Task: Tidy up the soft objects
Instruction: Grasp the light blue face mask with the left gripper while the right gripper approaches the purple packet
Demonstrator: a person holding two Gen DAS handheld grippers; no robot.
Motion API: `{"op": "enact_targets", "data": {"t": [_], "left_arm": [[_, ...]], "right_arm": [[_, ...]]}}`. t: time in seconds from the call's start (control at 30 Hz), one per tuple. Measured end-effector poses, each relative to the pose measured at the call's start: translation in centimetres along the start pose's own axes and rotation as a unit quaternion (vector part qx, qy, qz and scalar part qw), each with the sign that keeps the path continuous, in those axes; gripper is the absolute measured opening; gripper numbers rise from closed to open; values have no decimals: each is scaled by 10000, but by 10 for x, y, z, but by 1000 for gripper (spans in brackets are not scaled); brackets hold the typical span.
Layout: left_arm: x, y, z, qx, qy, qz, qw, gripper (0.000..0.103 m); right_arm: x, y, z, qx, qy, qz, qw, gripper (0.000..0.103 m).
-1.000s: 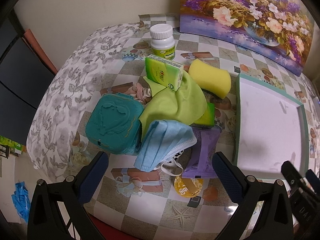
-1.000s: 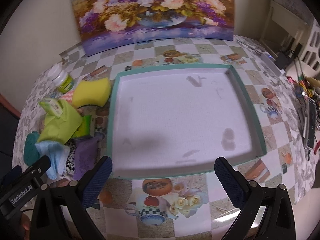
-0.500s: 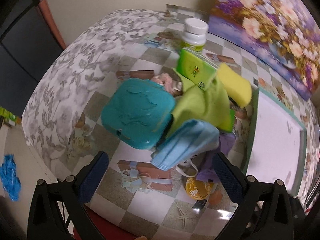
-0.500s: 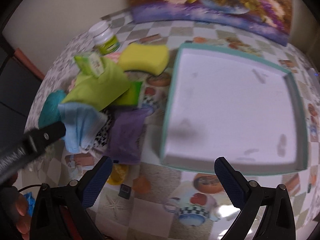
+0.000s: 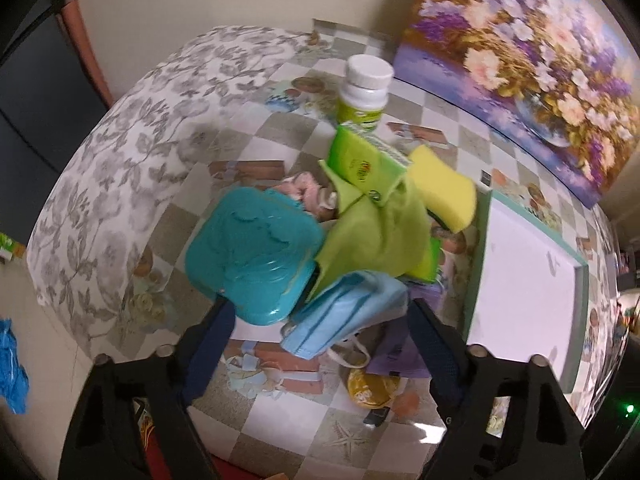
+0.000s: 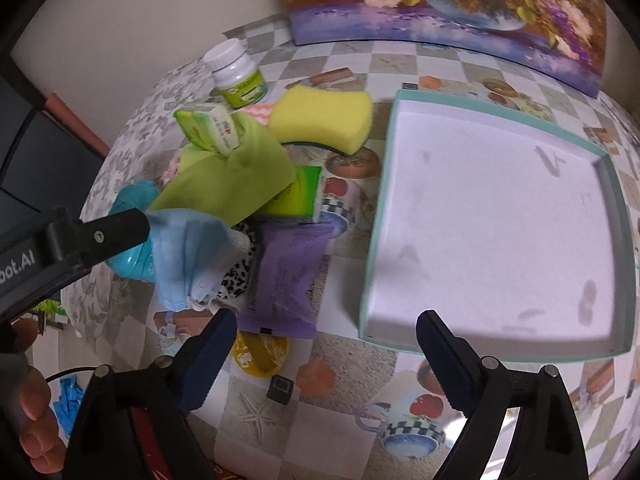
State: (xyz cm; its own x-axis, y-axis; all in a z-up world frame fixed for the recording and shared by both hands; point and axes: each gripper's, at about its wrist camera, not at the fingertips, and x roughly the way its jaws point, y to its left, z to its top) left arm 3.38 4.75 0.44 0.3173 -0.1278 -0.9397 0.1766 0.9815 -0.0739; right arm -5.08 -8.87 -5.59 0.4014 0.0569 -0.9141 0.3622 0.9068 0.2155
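Left wrist view shows the left gripper with its jaws spread wide and holding nothing, poised low over the pile; the blue face mask lies right between its fingertips, with the teal case just ahead to the left and touching the mask's edge. Ahead of the mask lies the green cloth, with the yellow sponge farther ahead and to the right. Seen from the right wrist, the right gripper is likewise spread apart and empty, with the purple packet just ahead of its left finger and the white tray ahead to the right. The mask looks light, limp and pleated, so it should fold and droop once lifted; a pinch across its bunched middle would likely hold better than one on an ear loop. The cloth overlaps the mask, so it may drag along. The sponge should compress readily and spring back, and it is best taken across its narrow waist.
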Motion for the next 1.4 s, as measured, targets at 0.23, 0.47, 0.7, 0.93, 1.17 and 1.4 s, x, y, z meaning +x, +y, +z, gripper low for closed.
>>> {"op": "enact_targets", "data": {"t": [0.23,0.47,0.7,0.93,1.17,1.4], "left_arm": [[11,-17,4,362,132,41,9992,61],[28,-32,7,658,261,288,9971,52],[45,-33,10,702,418,343,9961,35],[43,-31,10,671,354,170,9970,14],[25,-27,12,580,110,-77,9982,13],[-1,-13,15,363,-273,-337,9984,11]], "right_arm": [[-2,-4,-2,70,43,25,10000,93],[-2,-4,-3,64,48,39,10000,93],[-1,-3,-2,60,62,41,10000,93],[1,-4,-4,81,74,47,9999,93],[-1,-7,0,118,12,103,9999,93],[-4,5,4,-118,-194,292,9993,86]]}}
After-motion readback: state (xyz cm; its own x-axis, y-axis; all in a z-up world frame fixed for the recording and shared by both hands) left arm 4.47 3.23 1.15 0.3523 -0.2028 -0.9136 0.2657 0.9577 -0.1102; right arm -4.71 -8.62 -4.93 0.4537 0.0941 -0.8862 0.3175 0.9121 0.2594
